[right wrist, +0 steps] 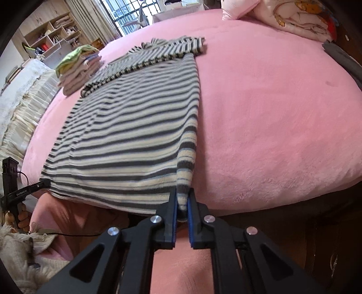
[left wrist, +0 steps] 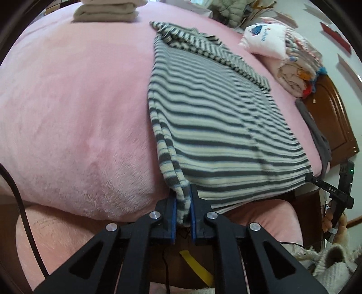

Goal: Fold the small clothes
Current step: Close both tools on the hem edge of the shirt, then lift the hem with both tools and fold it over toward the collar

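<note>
Both tongs—left tongs (left wrist: 183, 204), right tongs (right wrist: 182, 207)—pinch the striped garment's (left wrist: 217, 126) near corners.

Soft, even daylight from the barred window (right wrist: 126, 15); strong fisheye bending with dark corners; slight blur throughout.

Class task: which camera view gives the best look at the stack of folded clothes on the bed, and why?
The right wrist view: the stack of folded clothes shows whole, layers distinct, beside the striped garment. The left wrist view shows the stack cropped by the top edge.
</note>
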Demonstrator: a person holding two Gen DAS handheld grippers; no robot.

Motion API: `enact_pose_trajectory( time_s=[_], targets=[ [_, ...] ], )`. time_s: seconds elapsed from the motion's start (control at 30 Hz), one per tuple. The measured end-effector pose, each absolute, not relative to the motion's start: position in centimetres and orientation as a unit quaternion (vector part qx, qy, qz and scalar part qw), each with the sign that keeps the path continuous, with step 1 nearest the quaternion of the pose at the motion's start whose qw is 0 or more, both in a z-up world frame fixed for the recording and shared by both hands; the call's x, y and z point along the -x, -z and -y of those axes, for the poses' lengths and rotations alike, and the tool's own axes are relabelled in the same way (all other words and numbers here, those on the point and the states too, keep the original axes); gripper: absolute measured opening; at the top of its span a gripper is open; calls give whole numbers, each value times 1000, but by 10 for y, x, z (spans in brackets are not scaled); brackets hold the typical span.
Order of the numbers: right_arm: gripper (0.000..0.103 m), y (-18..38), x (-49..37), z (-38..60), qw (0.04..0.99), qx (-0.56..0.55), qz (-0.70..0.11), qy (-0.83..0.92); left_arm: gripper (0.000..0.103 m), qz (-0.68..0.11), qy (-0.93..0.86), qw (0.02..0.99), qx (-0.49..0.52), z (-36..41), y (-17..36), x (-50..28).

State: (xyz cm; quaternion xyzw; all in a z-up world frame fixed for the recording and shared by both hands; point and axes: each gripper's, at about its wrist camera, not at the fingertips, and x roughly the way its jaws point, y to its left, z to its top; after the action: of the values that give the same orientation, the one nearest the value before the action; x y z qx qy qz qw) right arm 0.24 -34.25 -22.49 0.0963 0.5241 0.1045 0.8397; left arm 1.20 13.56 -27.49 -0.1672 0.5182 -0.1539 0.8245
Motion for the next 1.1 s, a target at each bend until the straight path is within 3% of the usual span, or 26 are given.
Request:
enact_pose_trajectory(
  time_s=[0.57,0.83,1.1],
  targets=[
    [7,141,-28,348,870,-186,-432,-147,7,-429,139,824,344,-181,196,-49],
    [7,100,-83,346,891,-184,-397,-121,7,-416,87,843,329,-182,158,-102],
    [7,83,-120,335,906,-147,-387,-89,7,-422,42,875,232,-160,132,-148]
  ],
)
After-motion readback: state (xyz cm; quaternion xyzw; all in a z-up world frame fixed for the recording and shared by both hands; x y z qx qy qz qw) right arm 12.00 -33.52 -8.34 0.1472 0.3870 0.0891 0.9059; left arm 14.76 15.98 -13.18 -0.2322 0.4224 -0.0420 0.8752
